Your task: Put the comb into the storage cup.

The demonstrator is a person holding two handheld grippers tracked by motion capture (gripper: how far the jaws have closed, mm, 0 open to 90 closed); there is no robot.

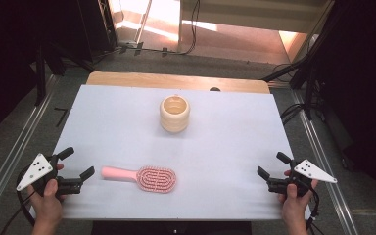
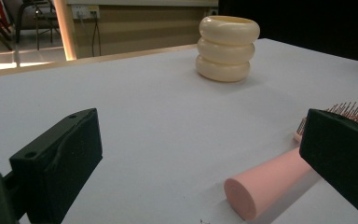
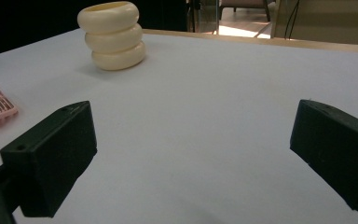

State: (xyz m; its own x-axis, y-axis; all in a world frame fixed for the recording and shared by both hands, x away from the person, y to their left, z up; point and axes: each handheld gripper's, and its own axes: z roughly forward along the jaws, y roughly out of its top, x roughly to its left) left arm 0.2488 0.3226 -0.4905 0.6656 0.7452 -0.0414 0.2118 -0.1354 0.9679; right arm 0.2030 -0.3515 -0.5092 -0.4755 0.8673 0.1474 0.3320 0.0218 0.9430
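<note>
Hairbrush [image 1: 144,177] lies flat, long axis across the table, handle toward the left gripper [image 1: 76,164], bristles up. Both grippers' jaws gape empty, right gripper [image 1: 273,165] well apart.

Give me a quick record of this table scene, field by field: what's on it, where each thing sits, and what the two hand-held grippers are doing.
surface: white table
brush: pink hairbrush lying flat near the front, bristles up, handle toward the left hand-held gripper
holder: cream ribbed cup, upright, farther back near the middle
left hand-held gripper: open, empty, close to the brush handle, not touching it
right hand-held gripper: open, empty, at the table's right edge, away from both things
</note>
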